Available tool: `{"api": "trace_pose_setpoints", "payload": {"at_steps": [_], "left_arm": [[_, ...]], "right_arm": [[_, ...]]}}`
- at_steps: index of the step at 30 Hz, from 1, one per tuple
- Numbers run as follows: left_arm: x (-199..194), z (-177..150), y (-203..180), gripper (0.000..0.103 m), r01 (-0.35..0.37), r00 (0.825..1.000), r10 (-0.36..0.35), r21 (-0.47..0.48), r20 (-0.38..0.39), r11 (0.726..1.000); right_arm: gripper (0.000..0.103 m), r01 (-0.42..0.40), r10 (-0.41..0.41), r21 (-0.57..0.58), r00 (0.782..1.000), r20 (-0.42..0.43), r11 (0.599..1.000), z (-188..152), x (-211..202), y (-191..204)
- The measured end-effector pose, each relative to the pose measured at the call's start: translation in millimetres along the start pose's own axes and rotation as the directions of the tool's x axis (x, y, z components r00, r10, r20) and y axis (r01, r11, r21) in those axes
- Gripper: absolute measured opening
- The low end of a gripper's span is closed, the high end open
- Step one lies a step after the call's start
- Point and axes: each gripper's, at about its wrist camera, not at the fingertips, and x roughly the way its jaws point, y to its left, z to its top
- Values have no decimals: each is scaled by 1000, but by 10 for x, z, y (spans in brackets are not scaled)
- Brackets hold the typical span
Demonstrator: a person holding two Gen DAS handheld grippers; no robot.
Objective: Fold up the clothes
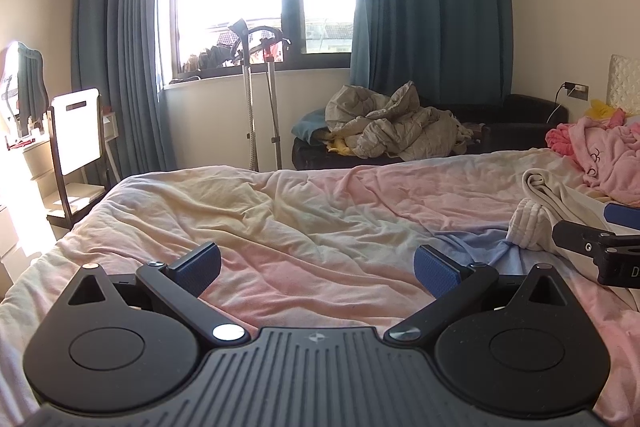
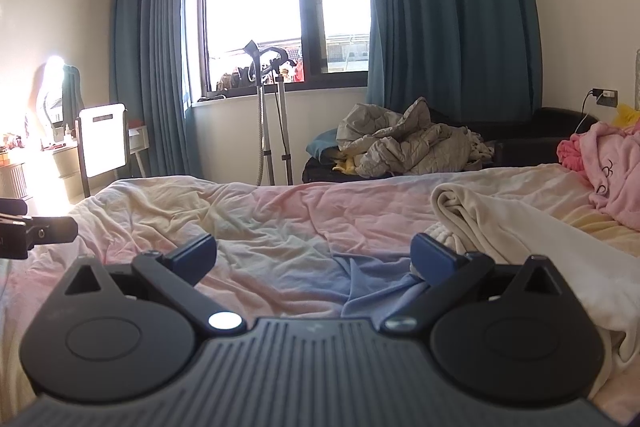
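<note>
A cream-white garment (image 2: 500,223) lies rumpled on the pastel bed cover (image 2: 280,219), its ribbed hem bunched just beyond my right gripper's right pad. In the left wrist view the same cream garment (image 1: 548,203) is at the right edge. My right gripper (image 2: 314,257) is wide open, nothing between its blue pads. My left gripper (image 1: 318,267) is also open over bare cover, empty. The right gripper's finger (image 1: 592,247) shows at the right of the left wrist view; the left gripper's finger (image 2: 44,231) shows at the left of the right wrist view.
A pink fleece heap (image 2: 612,163) lies at the bed's far right. Beyond the bed stand a dark sofa (image 2: 532,143) piled with a grey quilt (image 2: 404,143), a garment steamer stand (image 2: 272,131), a window with blue curtains (image 2: 448,11), and a chair (image 2: 104,143) at the left.
</note>
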Motion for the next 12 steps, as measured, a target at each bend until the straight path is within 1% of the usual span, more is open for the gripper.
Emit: {"api": "trace_pose_setpoints", "payload": {"at_steps": [12], "left_arm": [[-23, -9, -2, 103, -11, 1000, 11, 4, 7, 1000]], "right_arm": [[103, -2, 2, -4, 1000, -9, 1000, -7, 10, 18]]}}
